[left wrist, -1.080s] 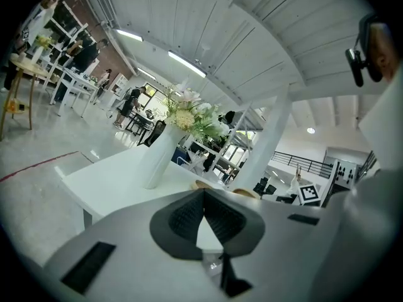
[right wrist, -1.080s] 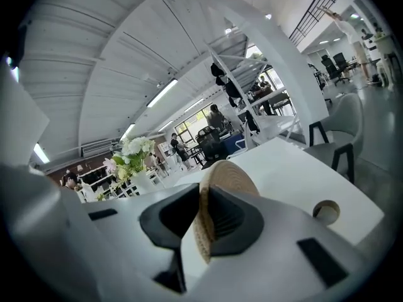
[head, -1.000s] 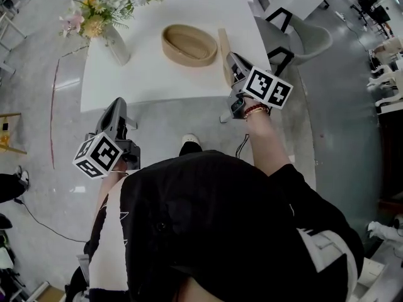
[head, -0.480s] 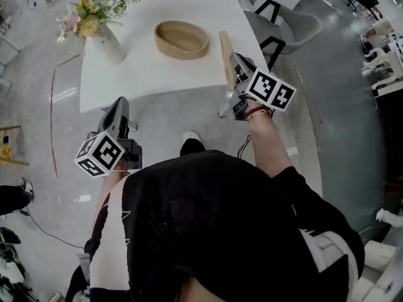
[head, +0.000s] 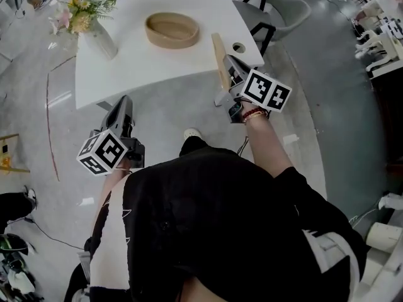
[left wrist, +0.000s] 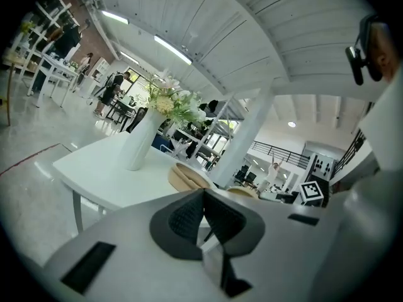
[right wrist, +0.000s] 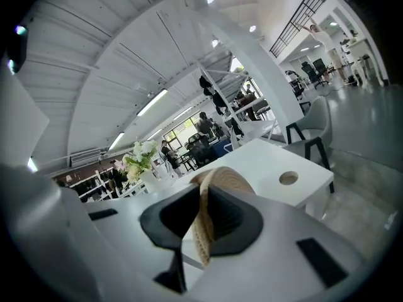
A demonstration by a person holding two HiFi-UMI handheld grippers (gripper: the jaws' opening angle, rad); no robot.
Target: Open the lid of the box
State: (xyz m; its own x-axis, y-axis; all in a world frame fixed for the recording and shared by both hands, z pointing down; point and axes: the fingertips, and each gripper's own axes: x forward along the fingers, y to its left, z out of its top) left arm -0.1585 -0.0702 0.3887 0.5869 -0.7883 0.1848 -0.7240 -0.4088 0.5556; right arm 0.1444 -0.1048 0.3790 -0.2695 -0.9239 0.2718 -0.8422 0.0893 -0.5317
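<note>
The oval wooden box (head: 172, 30) sits open on the white table (head: 126, 55), its inside showing. Its flat woven lid (head: 219, 60) stands on edge, clamped in my right gripper (head: 228, 68) near the table's right front edge. In the right gripper view the lid (right wrist: 211, 212) rises between the two black pads, which press on both its faces. My left gripper (head: 121, 115) hangs below the table's front edge, over the floor. In the left gripper view its pads (left wrist: 204, 216) meet with nothing between them, and the box (left wrist: 189, 176) lies beyond.
A white vase of flowers (head: 94, 17) stands at the table's left back corner. A round hole (head: 238, 47) pierces the tabletop near the right edge. A grey chair (head: 277, 11) stands behind the table on the right. Shiny grey floor surrounds it.
The table and box have slid up and left in the head view. My right gripper has kept the lid and drawn toward the table's right front corner. The left gripper has barely shifted.
</note>
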